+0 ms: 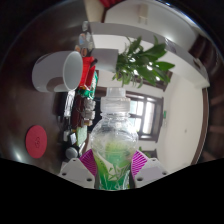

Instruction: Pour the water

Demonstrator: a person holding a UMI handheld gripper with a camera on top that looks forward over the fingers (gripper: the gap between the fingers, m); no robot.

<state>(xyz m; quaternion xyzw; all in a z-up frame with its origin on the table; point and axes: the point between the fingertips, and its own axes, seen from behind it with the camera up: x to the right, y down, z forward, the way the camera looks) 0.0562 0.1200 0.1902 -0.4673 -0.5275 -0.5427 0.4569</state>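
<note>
Tool (115, 168) clamped on clear plastic water bottle with green label (116, 150), both purple pads (89, 160) pressing its sides, bottle upright between fingers. White cup (72, 68) beyond, up-left. Green leafy plant (140, 62) further ahead. Red round disc (37, 141) far left.

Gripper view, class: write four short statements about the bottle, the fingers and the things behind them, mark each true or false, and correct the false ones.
1. A clear plastic bottle with a green label stands between the gripper fingers. True.
2. The bottle lies on its side. False: it is upright.
3. A leafy green plant shows beyond the bottle. True.
4. The white mug is between the fingers. False: it is farther off, beside the plant.
</note>
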